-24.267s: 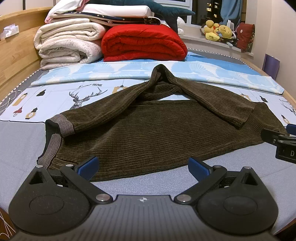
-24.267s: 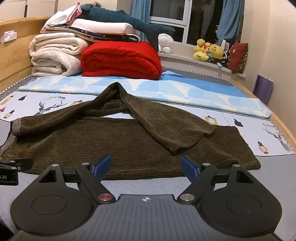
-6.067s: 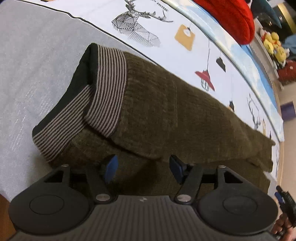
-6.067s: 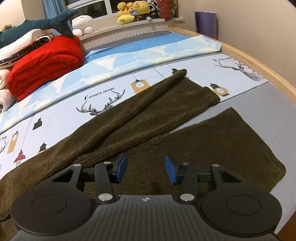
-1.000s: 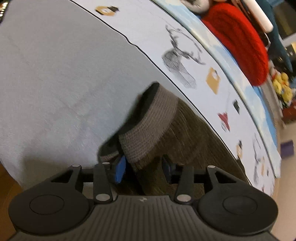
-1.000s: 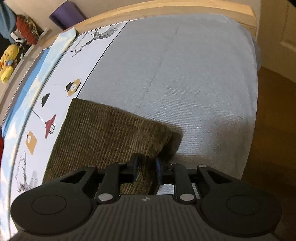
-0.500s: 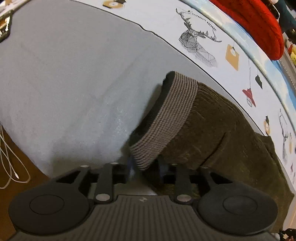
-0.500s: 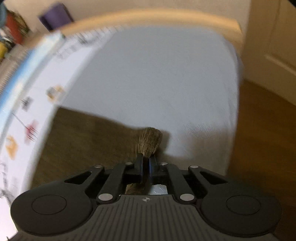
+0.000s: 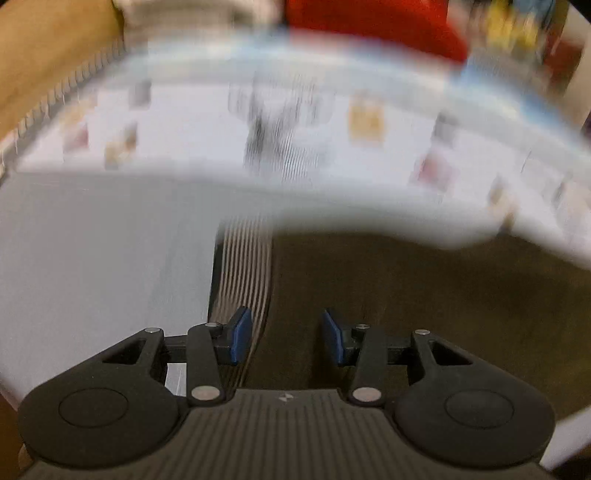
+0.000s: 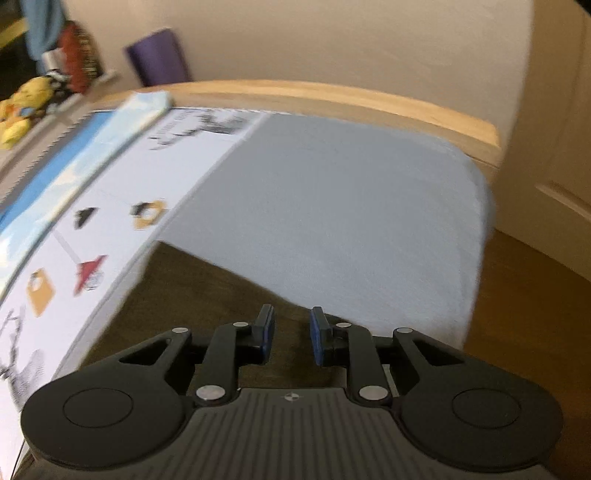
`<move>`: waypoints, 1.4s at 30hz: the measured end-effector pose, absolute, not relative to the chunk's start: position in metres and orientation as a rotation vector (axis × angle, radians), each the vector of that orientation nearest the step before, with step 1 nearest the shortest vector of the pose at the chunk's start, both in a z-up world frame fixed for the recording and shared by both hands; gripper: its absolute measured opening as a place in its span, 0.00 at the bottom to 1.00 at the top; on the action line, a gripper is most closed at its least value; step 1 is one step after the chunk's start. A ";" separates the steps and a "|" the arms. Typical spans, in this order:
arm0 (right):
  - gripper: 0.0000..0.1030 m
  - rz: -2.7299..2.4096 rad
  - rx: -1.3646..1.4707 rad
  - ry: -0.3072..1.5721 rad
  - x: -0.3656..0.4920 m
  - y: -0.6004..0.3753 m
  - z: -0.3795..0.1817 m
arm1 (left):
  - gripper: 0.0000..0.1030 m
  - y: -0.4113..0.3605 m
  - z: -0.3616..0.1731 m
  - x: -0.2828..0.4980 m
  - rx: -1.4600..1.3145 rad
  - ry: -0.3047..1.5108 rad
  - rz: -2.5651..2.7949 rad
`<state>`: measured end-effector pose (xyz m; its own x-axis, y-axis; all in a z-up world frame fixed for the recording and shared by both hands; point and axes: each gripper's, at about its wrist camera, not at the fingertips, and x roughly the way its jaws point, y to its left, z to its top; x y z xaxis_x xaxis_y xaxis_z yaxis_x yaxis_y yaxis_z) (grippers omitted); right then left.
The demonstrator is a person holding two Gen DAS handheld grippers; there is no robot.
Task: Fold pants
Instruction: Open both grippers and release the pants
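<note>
Both tools [image 9: 284, 336] [image 10: 292, 336] have released the pants [image 9: 406, 295].

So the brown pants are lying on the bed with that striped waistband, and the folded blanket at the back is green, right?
Not quite: the folded blanket at the back is red, not green, as the left wrist view shows, though blurred. The rest holds: the brown pants lie on the bed, and their striped waistband shows just ahead of the left gripper.

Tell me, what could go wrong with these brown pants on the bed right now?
The right gripper is opening over the brown corduroy pants, with nothing visibly clamped, so that end may slump out of line. That end also lies near the bed's edge and might slide off. The left gripper straddles the striped waistband ungripped.
</note>
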<state>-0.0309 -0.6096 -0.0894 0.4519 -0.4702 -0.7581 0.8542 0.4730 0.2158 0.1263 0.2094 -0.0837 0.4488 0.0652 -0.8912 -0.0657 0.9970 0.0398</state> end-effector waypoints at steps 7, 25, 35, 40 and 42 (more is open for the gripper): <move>0.25 -0.582 0.517 0.652 0.015 -0.549 -0.062 | 0.39 0.206 -0.070 0.126 -0.013 1.015 0.072; 0.20 0.246 0.277 0.749 0.152 -0.294 -0.037 | 0.44 0.204 -0.094 0.143 -0.005 1.138 0.084; 0.43 0.456 0.220 0.975 0.198 -0.179 -0.081 | 0.55 0.195 -0.099 0.146 0.052 1.143 0.053; 0.51 0.458 0.234 1.081 0.217 -0.162 -0.109 | 0.55 0.196 -0.099 0.149 0.045 1.144 0.046; 0.52 0.447 0.191 1.129 0.225 -0.150 -0.122 | 0.56 0.198 -0.099 0.149 0.032 1.144 0.041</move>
<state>0.2255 -0.1497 -0.1222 0.3505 0.4378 -0.8279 -0.2480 0.8958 0.3688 0.1490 0.1984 -0.0989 0.4133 0.0484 -0.9093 -0.0162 0.9988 0.0459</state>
